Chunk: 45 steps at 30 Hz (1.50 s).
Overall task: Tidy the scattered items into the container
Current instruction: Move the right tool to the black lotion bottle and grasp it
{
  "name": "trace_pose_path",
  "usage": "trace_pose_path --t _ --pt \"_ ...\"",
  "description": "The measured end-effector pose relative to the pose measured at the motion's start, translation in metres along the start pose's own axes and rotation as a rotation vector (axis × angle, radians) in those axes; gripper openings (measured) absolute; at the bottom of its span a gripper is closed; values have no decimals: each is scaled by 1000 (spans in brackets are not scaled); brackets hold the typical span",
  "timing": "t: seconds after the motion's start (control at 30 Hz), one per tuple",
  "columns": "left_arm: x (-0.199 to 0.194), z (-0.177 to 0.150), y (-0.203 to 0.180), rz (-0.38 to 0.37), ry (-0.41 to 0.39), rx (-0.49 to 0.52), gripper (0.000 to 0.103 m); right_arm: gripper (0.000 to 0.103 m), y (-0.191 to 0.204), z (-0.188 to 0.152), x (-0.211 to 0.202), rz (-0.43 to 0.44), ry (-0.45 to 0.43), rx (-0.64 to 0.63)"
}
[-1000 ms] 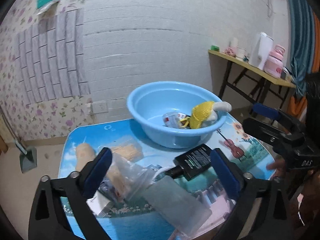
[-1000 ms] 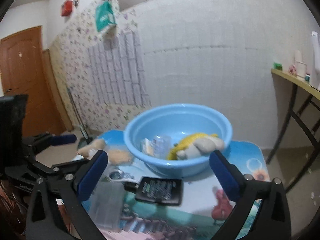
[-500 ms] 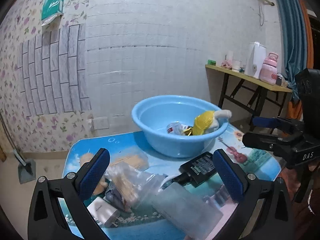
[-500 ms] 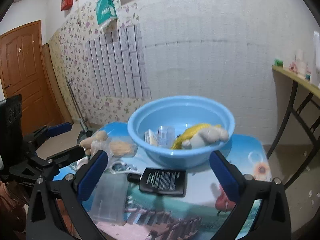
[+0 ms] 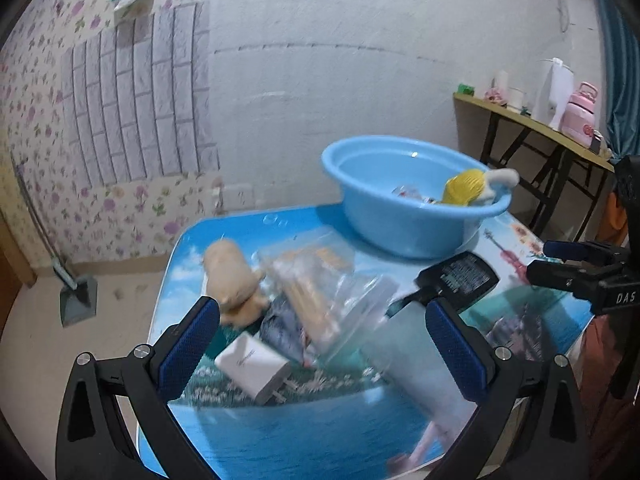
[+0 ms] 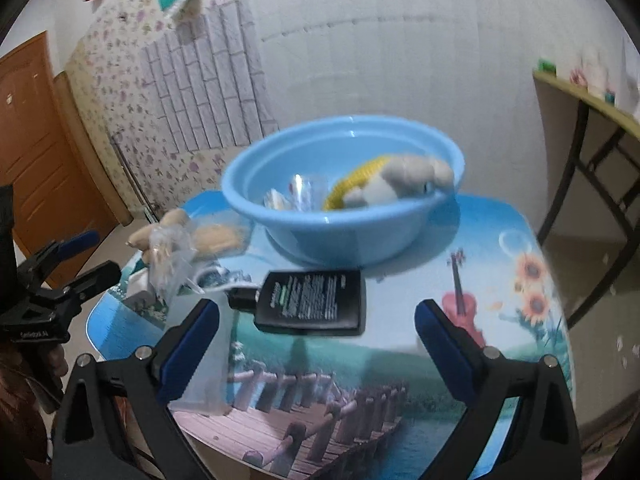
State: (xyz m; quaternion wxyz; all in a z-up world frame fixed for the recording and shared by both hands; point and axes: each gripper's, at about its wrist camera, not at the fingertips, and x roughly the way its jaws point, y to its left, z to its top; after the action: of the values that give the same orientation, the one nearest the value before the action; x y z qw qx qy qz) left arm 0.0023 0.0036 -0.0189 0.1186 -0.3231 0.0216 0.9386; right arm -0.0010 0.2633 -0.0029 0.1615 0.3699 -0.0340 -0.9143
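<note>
A light blue basin (image 5: 404, 224) (image 6: 340, 232) stands at the back of the printed table and holds a yellow-and-white plush toy (image 5: 472, 188) (image 6: 384, 184) and small packets. Loose on the table lie a black flat bottle (image 5: 456, 278) (image 6: 312, 300), clear plastic bags (image 5: 320, 292), a tan plush toy (image 5: 236, 280), a white charger (image 5: 252, 368) and a frosted case (image 5: 416, 356). My left gripper (image 5: 320, 352) is open and empty above the bags. My right gripper (image 6: 316, 344) is open and empty, just in front of the black bottle.
The table (image 6: 400, 380) has a picture top with rounded edges. A side table (image 5: 532, 124) with bottles stands at the right wall. A dustpan (image 5: 76, 292) rests on the floor at the left. A brown door (image 6: 36, 152) is at the far left.
Both grippers have tipped downward and moved closer to the table. The left view has swung left, so the basin sits further right. The items have not moved.
</note>
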Motion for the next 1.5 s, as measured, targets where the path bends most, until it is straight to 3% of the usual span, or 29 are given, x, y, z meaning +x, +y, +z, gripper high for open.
trace_pose_path --t 0.33,0.53,0.67,0.83,0.93,1.1,1.33,1.4,1.47,1.5 --pt "17 -21 30 76 59 -14 103 101 5 -9 18 1 48 -13" --pt "28 -30 45 52 87 -61 103 101 5 -11 35 -7 89 8" --pt "39 -31 48 0 151 -81 103 101 9 -12 47 -22 124 7" --pt "48 -33 49 -2 164 -62 103 101 13 -11 57 -26 141 -9" --pt "52 -35 50 -57 186 -51 103 101 15 -10 64 -36 151 -14" --pt "60 -41 47 -34 209 15 103 101 17 -9 76 -47 182 -23" --pt "65 -41 45 -12 226 26 103 101 19 -4 92 -77 213 -58" --pt "62 -40 42 -26 212 41 97 101 20 -5 94 -80 221 -59" --pt "61 -39 40 -41 212 52 78 101 21 -6 97 -84 222 -69" --pt "60 -37 39 -52 210 51 74 100 21 -6 98 -84 221 -75"
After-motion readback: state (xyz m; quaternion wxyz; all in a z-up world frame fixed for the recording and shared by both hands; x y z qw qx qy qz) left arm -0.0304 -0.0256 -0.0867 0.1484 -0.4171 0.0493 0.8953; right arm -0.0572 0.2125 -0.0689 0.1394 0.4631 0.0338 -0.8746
